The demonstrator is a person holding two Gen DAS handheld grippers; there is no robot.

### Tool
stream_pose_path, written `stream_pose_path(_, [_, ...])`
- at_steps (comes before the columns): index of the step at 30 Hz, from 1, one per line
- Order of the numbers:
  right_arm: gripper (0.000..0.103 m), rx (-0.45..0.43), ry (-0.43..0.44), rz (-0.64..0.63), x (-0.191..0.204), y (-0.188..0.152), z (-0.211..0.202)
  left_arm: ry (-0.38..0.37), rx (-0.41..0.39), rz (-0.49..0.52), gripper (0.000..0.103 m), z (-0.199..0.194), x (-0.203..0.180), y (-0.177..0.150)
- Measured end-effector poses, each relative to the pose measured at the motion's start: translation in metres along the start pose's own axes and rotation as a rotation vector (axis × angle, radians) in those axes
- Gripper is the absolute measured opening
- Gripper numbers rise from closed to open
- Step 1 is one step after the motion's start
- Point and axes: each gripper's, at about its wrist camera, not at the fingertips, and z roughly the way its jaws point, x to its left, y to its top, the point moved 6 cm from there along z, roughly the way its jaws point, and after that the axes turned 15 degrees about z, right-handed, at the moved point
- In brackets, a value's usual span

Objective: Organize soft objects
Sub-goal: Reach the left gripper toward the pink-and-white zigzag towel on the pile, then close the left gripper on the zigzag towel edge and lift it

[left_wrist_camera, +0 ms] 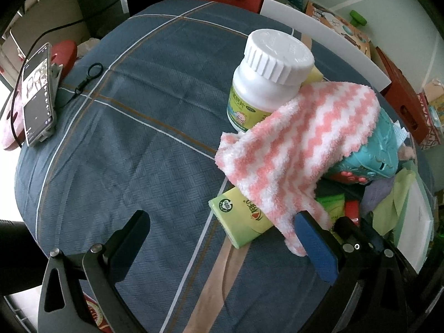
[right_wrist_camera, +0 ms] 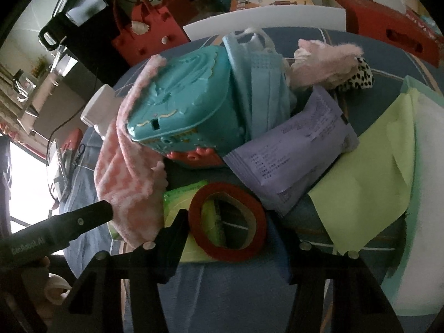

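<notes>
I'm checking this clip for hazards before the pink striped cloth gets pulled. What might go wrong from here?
The pink striped cloth drapes against the white pill bottle and over the teal toy box; tugging may topple the bottle or drag the box. The left tongs are open, one pad beside the cloth's hem, so a close may catch only fringe.

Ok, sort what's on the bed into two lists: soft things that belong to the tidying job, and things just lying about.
Belongs to the job:
pink-and-white striped cloth
blue face mask
fluffy pink item
spotted fabric piece
light green cloth

Just lying about:
white pill bottle
teal plastic toy case
purple packet
red tape roll
green tissue pack
phone
</notes>
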Motion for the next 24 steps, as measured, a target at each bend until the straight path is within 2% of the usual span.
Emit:
stream_pose_path(7, [0.058, -0.034, -0.017, -0.034, 0.008, -0.008, -0.026, 0.039, -0.009, -0.009, 0.103, -0.006, -0.005, 0.0])
stream_pose_path(16, [0.058, -0.065, -0.014, -0.032, 0.014, -0.006, -0.053, 0.134, -0.04, 0.083, 0.102, -0.004, -0.029, 0.028])
stream_pose_path(18, [0.058, -0.068, -0.011, -0.028, 0.014, -0.005, -0.058, 0.193, -0.049, 0.108, 0.098, -0.009, -0.032, 0.035])
stream_pose_path(20, [0.058, -0.073, -0.007, -0.024, 0.01, -0.004, -0.06, 0.218, -0.052, 0.129, 0.083, -0.009, -0.034, 0.042])
stream_pose_path(21, [0.058, -0.075, -0.007, -0.023, 0.01, -0.004, -0.062, 0.211, -0.046, 0.135, 0.079, -0.01, -0.037, 0.044])
stream_pose_path(23, [0.058, -0.077, -0.005, -0.019, 0.009, -0.003, -0.065, 0.172, -0.04, 0.142, 0.064, -0.013, -0.046, 0.048])
stream_pose_path(24, [0.058, -0.077, -0.003, -0.015, 0.008, -0.003, -0.065, 0.149, -0.048, 0.146, 0.06, -0.013, -0.049, 0.051])
